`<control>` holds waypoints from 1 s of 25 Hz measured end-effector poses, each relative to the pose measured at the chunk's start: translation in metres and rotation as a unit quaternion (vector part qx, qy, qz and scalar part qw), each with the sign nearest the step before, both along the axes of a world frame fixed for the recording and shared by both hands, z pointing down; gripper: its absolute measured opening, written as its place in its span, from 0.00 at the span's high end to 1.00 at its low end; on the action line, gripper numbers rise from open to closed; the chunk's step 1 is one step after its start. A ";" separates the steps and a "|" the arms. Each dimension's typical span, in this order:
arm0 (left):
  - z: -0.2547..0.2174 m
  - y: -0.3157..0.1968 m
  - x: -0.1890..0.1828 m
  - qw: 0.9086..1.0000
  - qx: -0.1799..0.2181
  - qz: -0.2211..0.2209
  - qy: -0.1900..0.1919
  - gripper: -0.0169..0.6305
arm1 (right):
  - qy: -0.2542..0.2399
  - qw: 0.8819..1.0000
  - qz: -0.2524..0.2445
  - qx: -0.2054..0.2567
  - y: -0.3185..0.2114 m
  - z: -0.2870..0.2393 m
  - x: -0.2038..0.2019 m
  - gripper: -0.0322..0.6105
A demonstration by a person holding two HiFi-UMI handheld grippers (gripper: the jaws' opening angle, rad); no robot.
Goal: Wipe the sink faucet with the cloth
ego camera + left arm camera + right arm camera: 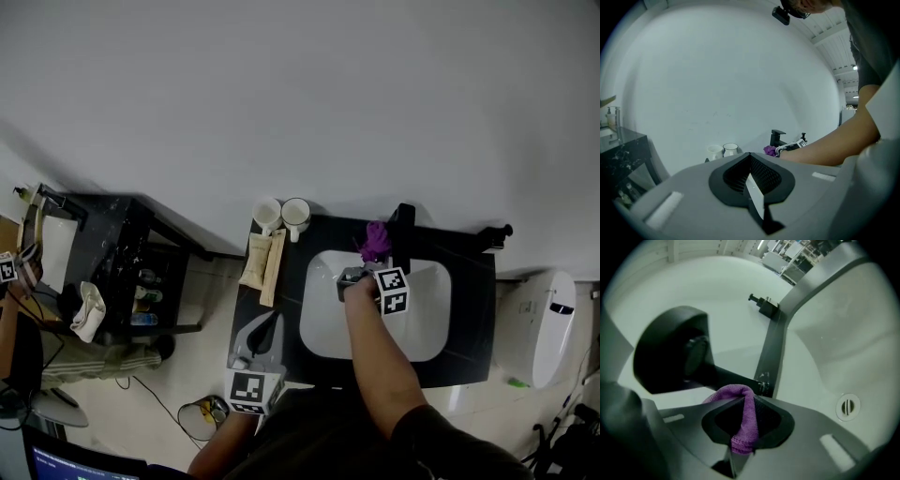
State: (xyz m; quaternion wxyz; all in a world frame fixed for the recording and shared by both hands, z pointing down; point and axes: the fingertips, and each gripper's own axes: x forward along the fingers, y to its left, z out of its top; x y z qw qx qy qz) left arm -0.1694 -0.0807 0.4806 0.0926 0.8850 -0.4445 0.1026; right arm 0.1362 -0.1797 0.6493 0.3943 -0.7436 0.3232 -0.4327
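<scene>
Cloth point(744, 416) was pinched tight in the right tongs point(740, 439), bunched right up against the black faucet point(670, 350) at the back of the sink point(427, 319). Left tongs point(752, 185) were closed on nothing, held over the front-left corner of the surface point(473, 309).

Bathroom, with a staged look; white sink point(427, 323) set in a black counter point(473, 300) under the fingers of the right gripper point(361, 274); black faucet point(403, 225) just beyond them; toilet point(539, 328) well to their right; two mugs point(283, 216) to their left; shelf point(141, 281) of bottles and a monitor point(66, 464) far left.
</scene>
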 end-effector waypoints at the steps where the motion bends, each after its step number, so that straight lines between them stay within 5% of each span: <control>1: 0.000 -0.001 0.002 1.000 0.000 0.001 0.000 0.95 | -0.001 1.000 -0.008 -0.002 -0.001 0.004 0.000 0.86; 11: -0.005 0.003 0.018 1.000 0.006 -0.003 0.004 0.95 | 0.013 0.995 -0.090 0.027 -0.002 0.006 -0.004 0.86; 18: -0.003 0.017 0.043 1.000 -0.010 -0.003 0.013 0.95 | 0.080 0.972 -0.218 0.044 0.014 -0.025 -0.055 0.86; 21: -0.010 0.023 0.060 0.999 -0.015 -0.004 0.036 0.95 | 0.123 0.948 -0.289 0.054 0.022 -0.050 -0.081 0.86; 25: -0.018 0.027 0.078 0.997 -0.021 -0.003 0.071 0.95 | 0.237 0.892 -0.376 0.079 0.031 -0.107 -0.099 0.86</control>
